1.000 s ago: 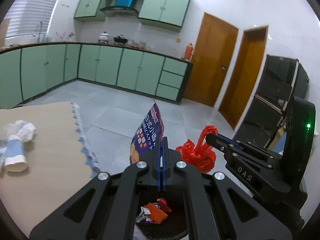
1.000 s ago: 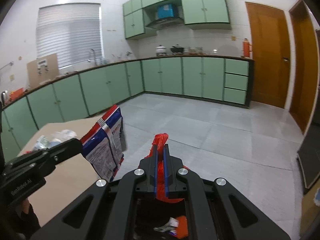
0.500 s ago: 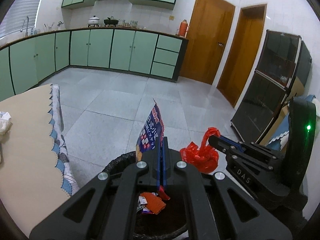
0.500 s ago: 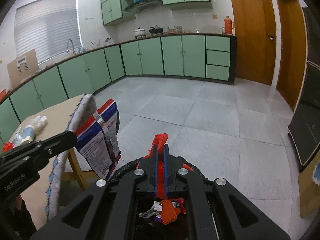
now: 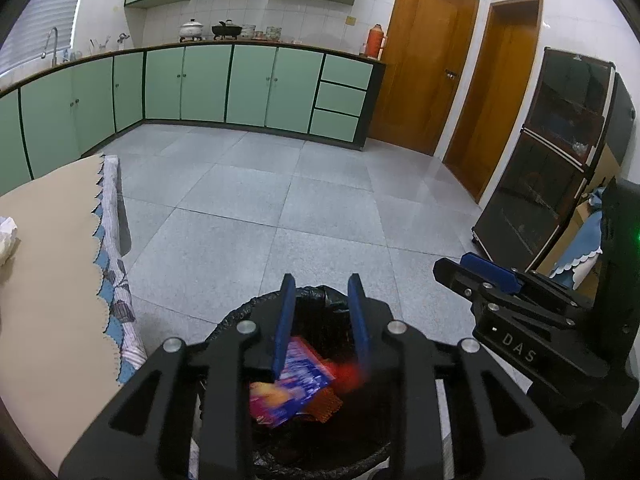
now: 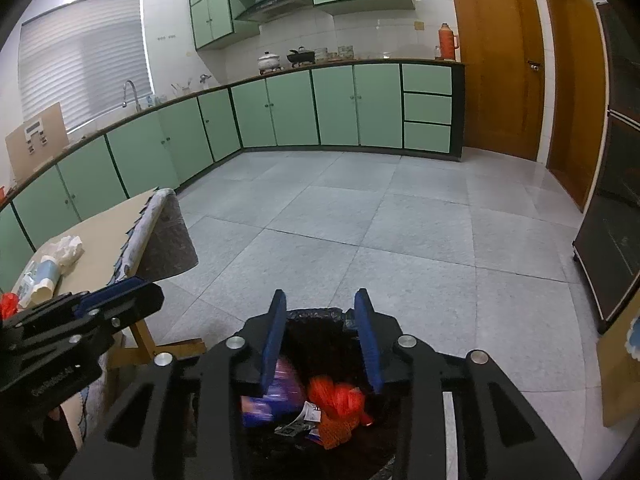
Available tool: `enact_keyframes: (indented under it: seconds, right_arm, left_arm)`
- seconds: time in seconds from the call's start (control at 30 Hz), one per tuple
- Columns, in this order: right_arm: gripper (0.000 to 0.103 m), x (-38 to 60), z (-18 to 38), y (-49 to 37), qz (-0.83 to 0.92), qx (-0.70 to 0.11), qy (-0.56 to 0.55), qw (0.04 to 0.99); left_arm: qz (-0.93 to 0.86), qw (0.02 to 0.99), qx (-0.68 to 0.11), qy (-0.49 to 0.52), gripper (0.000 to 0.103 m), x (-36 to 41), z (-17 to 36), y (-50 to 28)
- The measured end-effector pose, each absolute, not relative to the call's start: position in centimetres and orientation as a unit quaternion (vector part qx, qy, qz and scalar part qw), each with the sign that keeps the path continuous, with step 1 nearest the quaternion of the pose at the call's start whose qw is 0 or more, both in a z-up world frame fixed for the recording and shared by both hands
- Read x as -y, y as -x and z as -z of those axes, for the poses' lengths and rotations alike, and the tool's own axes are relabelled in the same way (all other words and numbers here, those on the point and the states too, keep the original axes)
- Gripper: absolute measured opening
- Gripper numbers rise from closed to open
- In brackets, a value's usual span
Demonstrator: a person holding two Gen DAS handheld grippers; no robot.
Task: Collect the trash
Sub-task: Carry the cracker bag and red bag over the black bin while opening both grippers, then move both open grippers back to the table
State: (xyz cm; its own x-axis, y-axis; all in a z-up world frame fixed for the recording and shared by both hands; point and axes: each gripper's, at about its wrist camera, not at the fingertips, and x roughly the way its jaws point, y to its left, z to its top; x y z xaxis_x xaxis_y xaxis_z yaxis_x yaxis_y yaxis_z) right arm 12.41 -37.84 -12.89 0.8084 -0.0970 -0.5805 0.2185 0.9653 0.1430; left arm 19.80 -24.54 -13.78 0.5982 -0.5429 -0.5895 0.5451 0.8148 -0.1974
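A tiled kitchen floor [image 5: 248, 208] is stretching away toward green cabinets [image 6: 288, 108] and two wooden doors [image 5: 420, 72]. A table [image 5: 44, 280] under a beige cloth is sitting at the left, and near its far edge in the right wrist view a crumpled white tissue [image 6: 66, 248] is lying just beside a tipped paper cup [image 6: 42, 280], with something red [image 6: 7, 306] showing at the frame's left edge.

A bin lined with a black bag [image 5: 316, 294] is standing on the floor just off the table's near corner, directly beneath both tools. The left gripper [image 5: 320, 320] is hovering over the bin's mouth with its blue fingers spread wide and nothing between them. The right gripper [image 6: 320, 340] is hanging over the same bin, fingers likewise wide apart and empty.

Inside the bin a blue snack packet [image 5: 296, 380] is lying toward the table side, blurred. Beside it a red plastic bag [image 6: 340, 398] is resting toward the other side, with orange scraps [image 5: 326, 404] and a small white wrapper [image 6: 310, 414] lying among them.
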Motion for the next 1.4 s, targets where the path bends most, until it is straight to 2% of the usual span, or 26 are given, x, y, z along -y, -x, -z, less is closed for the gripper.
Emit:
enact_keyframes:
  seconds: [0.03,0.1,0.13,0.2,0.3,0.63,0.87,1.17,1.4]
  right_arm:
    - [0.047,37.9,12.8,-12.4,0.086,-0.297,-0.103,0.945]
    - [0.065,37.9,12.6,-12.1,0.096,-0.292,-0.105,0.946]
    - [0.069,37.8,12.4,-11.9,0.099,-0.290,-0.105,0.946]
    - [0.086,37.4,11.9,-11.7,0.103,-0.285,-0.103,0.947]
    - [0.095,36.5,11.0,-11.7,0.095,-0.279,-0.103,0.950]
    - [0.097,28.3,8.1,-14.1,0.019,-0.256,-0.075,0.963]
    - [0.097,20.0,7.6,-16.5,-0.052,-0.248,-0.051,0.966]
    - [0.097,9.7,8.3,-19.1,-0.129,-0.252,-0.019,0.959]
    - [0.097,5.8,9.1,-20.6,-0.153,-0.269,0.002,0.951]
  left_arm:
    - [0.303,0.895,-0.327,0.001,0.031,24.2,13.6,-19.8]
    - [0.295,0.900,-0.319,0.008,0.041,23.4,13.1,-19.6]
    - [0.292,0.903,-0.316,0.010,0.046,23.0,12.9,-19.5]
    - [0.281,0.909,-0.308,0.015,0.050,21.6,12.3,-19.5]
    - [0.260,0.919,-0.295,0.017,0.058,19.4,11.3,-19.4]
    - [0.135,0.956,-0.260,0.024,0.072,7.2,8.1,-18.8]
    - [0.015,0.967,-0.253,0.010,0.073,-2.5,7.7,-18.2]
    - [-0.084,0.953,-0.289,0.027,0.075,-12.0,9.3,-18.8]
    - [-0.080,0.940,-0.329,0.038,0.077,-14.1,11.6,-19.3]
